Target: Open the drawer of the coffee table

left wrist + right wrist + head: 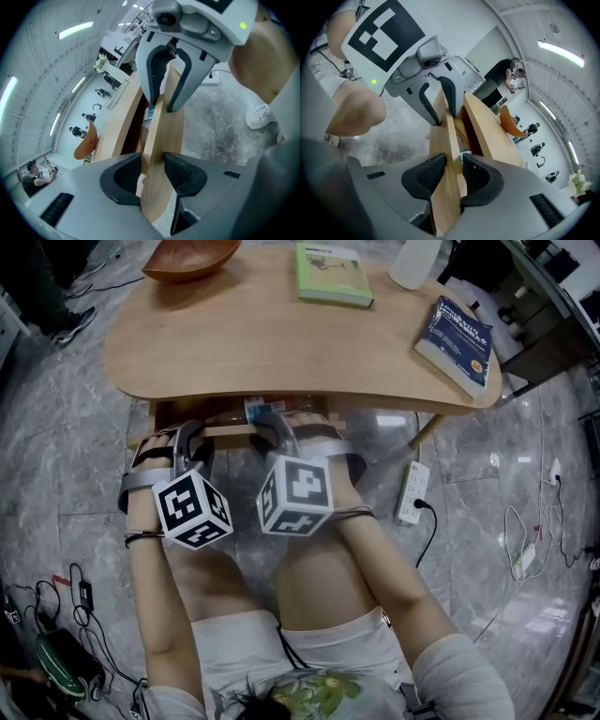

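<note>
Left gripper (152,172) and right gripper (452,171), side by side, seemingly clamp the drawer front (161,126) for an even pull.

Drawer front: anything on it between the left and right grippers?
Nothing. In the left gripper view the drawer front runs bare from the left gripper up to the right gripper, both closed on it.

no legible text found
cover print on blue book (456,343), 2 o'clock, and green book (334,275), 12 o'clock, too small to read.
</note>
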Demonstrator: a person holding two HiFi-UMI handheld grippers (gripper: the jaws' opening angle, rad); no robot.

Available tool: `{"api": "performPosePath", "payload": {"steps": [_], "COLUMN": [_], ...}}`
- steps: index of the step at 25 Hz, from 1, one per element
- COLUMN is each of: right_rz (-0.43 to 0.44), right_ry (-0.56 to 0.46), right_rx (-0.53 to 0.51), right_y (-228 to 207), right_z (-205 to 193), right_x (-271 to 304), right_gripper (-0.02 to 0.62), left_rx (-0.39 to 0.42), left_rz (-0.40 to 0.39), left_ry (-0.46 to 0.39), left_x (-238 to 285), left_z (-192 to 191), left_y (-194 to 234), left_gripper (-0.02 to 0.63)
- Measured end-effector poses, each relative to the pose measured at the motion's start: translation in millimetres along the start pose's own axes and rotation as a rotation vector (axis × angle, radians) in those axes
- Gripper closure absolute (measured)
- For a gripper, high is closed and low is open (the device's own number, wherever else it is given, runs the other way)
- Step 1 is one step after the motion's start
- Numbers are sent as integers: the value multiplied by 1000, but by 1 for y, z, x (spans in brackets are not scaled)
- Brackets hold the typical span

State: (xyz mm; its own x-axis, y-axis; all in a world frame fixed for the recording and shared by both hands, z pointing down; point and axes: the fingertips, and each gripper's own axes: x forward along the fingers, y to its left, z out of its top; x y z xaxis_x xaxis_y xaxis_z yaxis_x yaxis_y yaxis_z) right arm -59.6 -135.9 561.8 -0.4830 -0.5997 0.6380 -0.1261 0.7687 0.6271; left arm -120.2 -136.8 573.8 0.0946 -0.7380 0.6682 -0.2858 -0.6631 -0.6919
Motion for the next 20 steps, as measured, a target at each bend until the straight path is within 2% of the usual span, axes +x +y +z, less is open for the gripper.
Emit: {"api": "performPosePath", "payload": {"steps": [5, 9, 20], "right_rz": [109, 187, 172], "right_ry": [22, 50, 61], "right_rx": [-73, -105, -38], "right_y": [3, 5, 4], "right_z": [0, 2, 2], "right_x": [5, 8, 8], "right_gripper": [474, 476, 482], "left_rx": [112, 115, 72], "left_rz": [-16, -57, -70], "left_ry": [15, 17, 26], "left_x": [2, 2, 0], "left_z": [-4, -4, -2], "left_y": [-1, -1, 0], "left_gripper": [448, 451, 465]}}
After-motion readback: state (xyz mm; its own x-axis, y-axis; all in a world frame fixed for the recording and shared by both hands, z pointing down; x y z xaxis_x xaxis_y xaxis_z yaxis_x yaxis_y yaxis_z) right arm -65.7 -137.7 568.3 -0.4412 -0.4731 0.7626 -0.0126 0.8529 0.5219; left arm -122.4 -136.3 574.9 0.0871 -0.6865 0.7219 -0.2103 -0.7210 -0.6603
